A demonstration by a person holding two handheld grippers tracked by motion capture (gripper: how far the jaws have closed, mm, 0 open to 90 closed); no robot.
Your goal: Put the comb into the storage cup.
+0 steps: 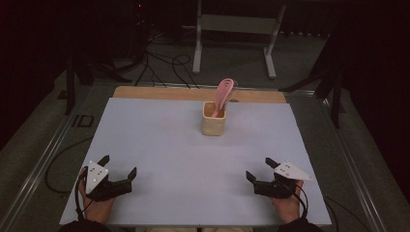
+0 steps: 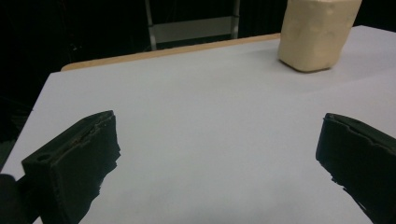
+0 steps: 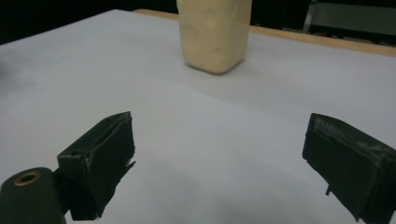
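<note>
While both grippers rest with fingers spread wide, left gripper [image 1: 118,166] and right gripper [image 1: 258,169] near the white surface's [image 1: 159,140] front edge, the cream square cup [image 1: 213,121] holding a pink slotted spatula [image 1: 223,94] stands well beyond them.

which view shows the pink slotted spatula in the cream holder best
The high view: the pink slotted spatula stands in the cream square holder, its head leaning up above the rim. The left gripper view and the right gripper view show the holder's body, cropped at the top edge, so the spatula is cut off there.
</note>
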